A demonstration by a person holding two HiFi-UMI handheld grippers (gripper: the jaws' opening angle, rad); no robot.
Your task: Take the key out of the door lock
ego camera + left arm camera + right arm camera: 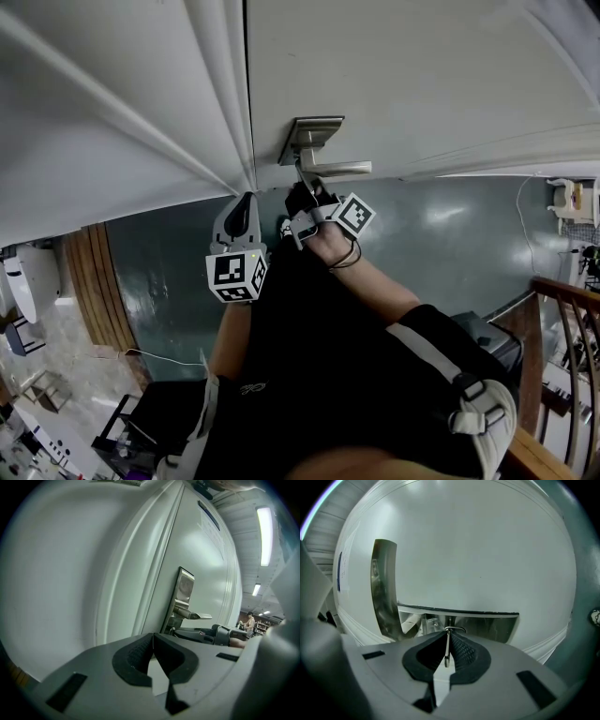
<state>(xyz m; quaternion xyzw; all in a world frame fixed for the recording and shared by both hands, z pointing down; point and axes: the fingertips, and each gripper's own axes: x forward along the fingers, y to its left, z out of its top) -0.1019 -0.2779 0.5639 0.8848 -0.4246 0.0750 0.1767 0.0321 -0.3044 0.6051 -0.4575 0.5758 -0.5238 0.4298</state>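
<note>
Right tongs (448, 639), held level, pinch the key (447, 654) under the handle (487, 625); left tongs (153, 640) pressed together alongside.

There is one door (422, 75), one lever handle (339, 169), one back plate (314, 131), what looks like one key (446, 652), and two tongs: left tongs (152, 641), right tongs (448, 634).

Grey left claw (246, 202) and right claw (302, 192), black ribbed pads (461, 651), black-and-white marker cubes (236, 276); black garment (319, 347).
</note>
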